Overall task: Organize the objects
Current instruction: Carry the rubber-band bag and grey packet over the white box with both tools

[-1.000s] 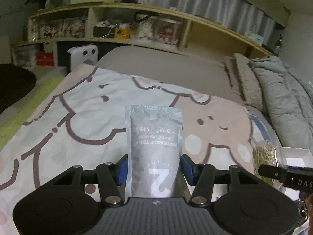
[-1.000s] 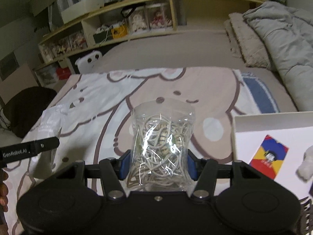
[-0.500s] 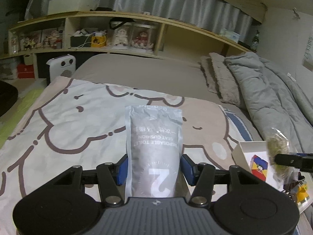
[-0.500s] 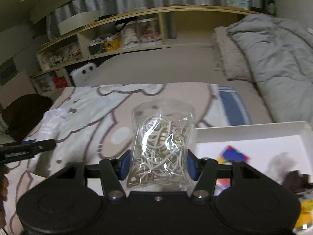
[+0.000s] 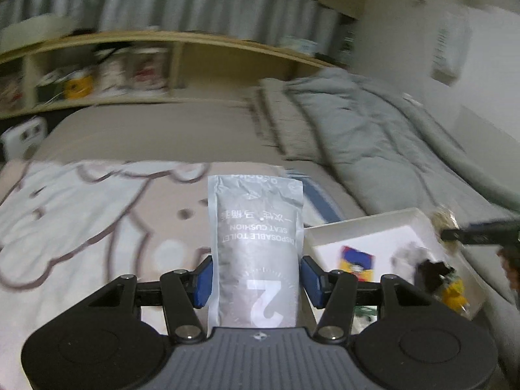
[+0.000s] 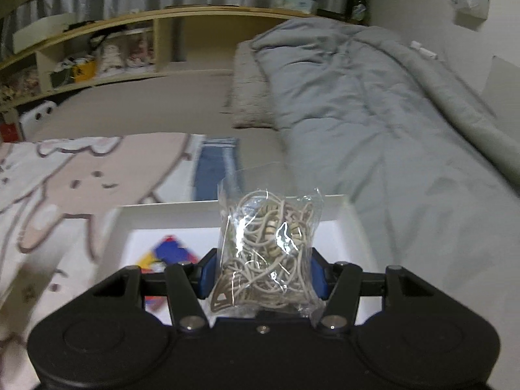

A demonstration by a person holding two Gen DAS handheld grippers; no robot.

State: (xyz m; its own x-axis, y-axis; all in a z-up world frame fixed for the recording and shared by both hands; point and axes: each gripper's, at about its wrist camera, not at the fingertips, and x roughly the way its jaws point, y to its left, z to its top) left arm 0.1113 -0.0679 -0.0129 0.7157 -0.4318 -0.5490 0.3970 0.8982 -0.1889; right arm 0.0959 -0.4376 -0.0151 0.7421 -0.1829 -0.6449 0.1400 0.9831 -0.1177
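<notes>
Left gripper (image 5: 256,282): clenched on a grey foil pouch printed "DISPOSABLE TOILET SEAT CUSHION" with a large white 2 (image 5: 256,253); the blue pads press both of its long edges.
Pouch position: centre of the left wrist view, standing up out of the jaws, print reading upside down, raised above the bedding.
Right gripper (image 6: 262,276): clenched on a clear plastic bag stuffed with beige rubber bands (image 6: 268,253); blue pads bear on its lower sides.
Bag position: centre of the right wrist view, upright in the jaws, in front of the far wall of a shallow white rectangular box (image 6: 169,209).
Box contents, right wrist view: a red, blue and yellow card (image 6: 169,252) lies flat at lower left of the box floor, partly hidden by the gripper.
Box, left wrist view: lower right of the frame (image 5: 360,224), just right of the pouch; the same card (image 5: 357,258) shows inside, along with a dark item and a yellow item at the right end, too blurred to identify.
Right gripper seen from the left: a black finger (image 5: 481,232) enters at the right edge, beyond the box.
Bedding: a white and beige cartoon bear blanket (image 5: 81,214) fills the left half of the frame; a grey quilted duvet (image 6: 373,113) lies bunched at the right.
Background: a wooden shelf unit (image 6: 162,29) runs along the upper left, grey curtains above it; contents blurred.
</notes>
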